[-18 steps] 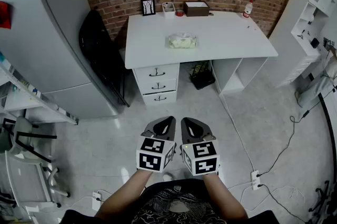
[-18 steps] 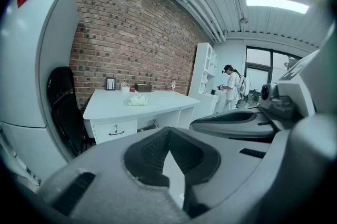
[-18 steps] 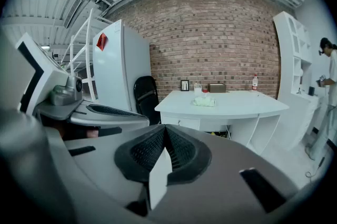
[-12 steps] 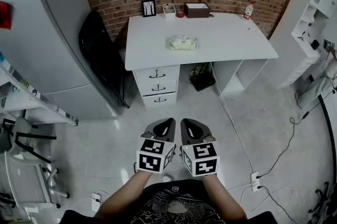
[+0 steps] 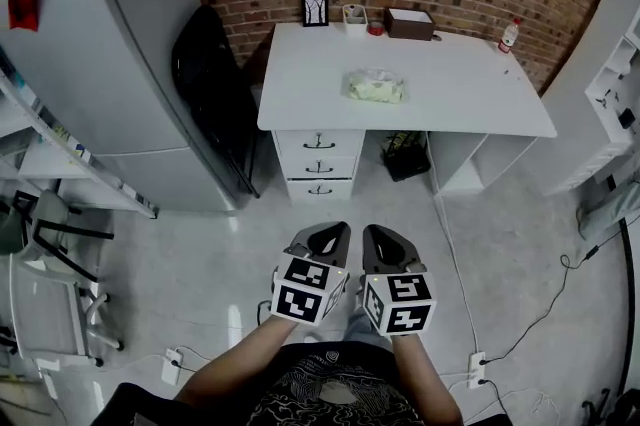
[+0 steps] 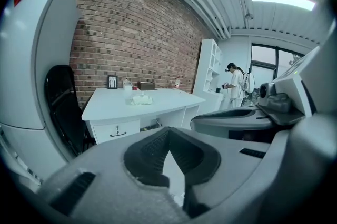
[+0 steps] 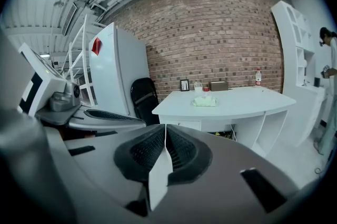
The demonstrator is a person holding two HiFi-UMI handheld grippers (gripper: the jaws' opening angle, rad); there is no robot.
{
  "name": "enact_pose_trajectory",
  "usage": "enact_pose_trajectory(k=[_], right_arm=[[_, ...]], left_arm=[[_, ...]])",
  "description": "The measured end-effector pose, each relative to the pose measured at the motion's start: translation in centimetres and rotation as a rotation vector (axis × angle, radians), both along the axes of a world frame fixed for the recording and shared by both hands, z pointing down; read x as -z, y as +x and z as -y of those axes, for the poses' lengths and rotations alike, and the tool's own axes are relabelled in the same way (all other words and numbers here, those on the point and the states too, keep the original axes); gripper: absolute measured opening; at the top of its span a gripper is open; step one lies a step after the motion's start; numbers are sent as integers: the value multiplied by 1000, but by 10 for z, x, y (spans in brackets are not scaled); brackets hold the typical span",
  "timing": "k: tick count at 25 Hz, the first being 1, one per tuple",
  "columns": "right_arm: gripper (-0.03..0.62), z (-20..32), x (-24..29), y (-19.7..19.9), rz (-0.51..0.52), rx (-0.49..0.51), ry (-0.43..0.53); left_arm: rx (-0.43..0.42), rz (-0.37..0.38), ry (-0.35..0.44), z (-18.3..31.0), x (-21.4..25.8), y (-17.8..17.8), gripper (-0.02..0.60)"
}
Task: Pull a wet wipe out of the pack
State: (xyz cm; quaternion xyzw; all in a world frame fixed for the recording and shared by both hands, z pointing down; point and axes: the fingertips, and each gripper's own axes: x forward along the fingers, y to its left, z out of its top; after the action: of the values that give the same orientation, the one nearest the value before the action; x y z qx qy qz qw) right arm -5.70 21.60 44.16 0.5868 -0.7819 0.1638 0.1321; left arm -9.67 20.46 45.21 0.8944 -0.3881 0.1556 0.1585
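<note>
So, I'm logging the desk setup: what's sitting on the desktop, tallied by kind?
Wet wipe pack: 1
Picture frame: 1
White cup: 1
Brown box: 1
Bottle: 1
Small red item: 1
Total: 6

the wipe pack (image 5: 376,87) on the desk (image 5: 470,94) is too small to tell if a wipe stands out of it. the little things (image 5: 353,14) along the desk's back edge are too small to name. the dark thing (image 5: 408,154) under the desk is half hidden by the desktop. the fridge (image 5: 130,64) and the white shelf (image 5: 585,149) are cut by the picture's edges, the person's forearms (image 5: 250,354) by the bottom edge.
</note>
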Motion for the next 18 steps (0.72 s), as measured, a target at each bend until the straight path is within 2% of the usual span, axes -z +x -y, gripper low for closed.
enact_pose_trajectory(k=[5, 18], right_arm=[[18, 28, 2, 15, 11, 30, 8], [19, 106, -2, 89, 28, 101, -16]], left_arm=[[29, 4, -2, 27, -1, 16, 12], [63, 40, -9, 104, 0, 98, 12]])
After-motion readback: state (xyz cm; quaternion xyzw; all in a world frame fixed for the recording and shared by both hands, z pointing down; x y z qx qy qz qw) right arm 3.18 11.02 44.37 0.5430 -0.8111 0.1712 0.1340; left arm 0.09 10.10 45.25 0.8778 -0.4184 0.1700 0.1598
